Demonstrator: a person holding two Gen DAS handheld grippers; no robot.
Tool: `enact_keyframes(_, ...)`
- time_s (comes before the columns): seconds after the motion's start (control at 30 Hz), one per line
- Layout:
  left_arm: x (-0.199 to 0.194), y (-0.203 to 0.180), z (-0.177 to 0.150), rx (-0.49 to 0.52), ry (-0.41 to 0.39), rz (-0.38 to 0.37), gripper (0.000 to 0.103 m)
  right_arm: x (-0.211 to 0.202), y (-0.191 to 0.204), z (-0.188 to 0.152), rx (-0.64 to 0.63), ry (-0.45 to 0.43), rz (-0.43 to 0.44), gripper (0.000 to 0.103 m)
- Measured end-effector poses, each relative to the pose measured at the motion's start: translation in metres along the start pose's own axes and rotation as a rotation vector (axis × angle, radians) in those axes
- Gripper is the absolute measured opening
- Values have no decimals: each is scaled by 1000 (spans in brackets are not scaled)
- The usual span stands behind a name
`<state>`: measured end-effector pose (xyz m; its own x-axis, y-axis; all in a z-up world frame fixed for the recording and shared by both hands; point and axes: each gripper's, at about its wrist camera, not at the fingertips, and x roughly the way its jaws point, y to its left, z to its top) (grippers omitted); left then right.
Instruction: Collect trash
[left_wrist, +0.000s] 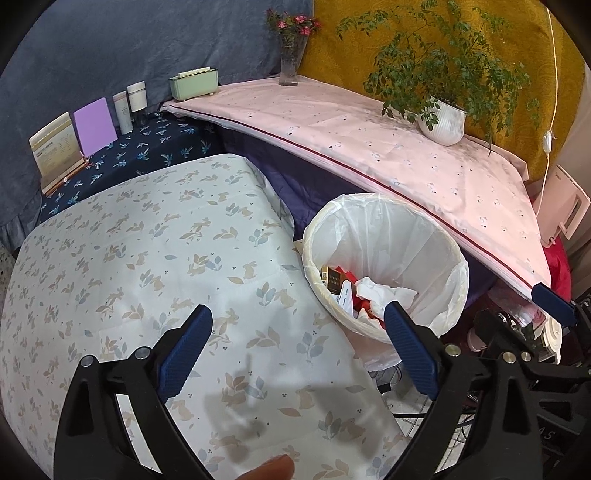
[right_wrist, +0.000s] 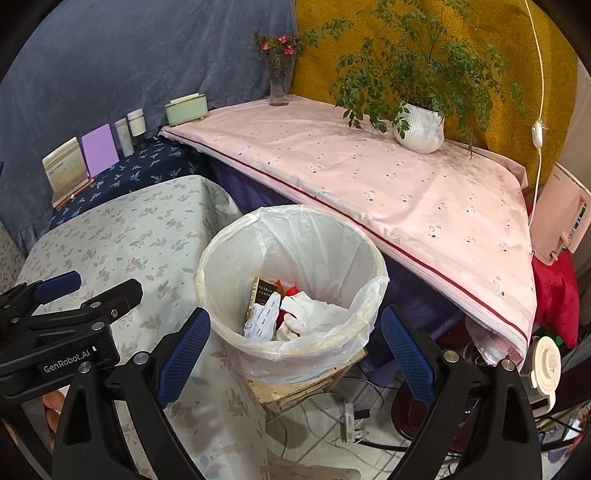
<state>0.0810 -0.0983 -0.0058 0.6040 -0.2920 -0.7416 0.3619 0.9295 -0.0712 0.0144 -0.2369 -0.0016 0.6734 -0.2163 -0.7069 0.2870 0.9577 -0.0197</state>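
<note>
right wrist view, open right claw above lined bin, potted plant behind

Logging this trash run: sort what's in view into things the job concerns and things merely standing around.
Job:
- trash bin with white liner
- crumpled paper and dark carton inside it
- left gripper and right gripper, both open, holding nothing

Standing around:
- potted plant
- flower vase
- green box
- purple card

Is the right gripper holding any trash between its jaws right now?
No, the right gripper is open with nothing between its jaws; the crumpled tissue lies in the trash bin.
</note>
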Motion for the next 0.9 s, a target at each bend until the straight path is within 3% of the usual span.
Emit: enact_keyframes(0.9, 6, -2, -10, 8, 46, 31, 91, -5, -13, -10, 5, -17, -47, 90)
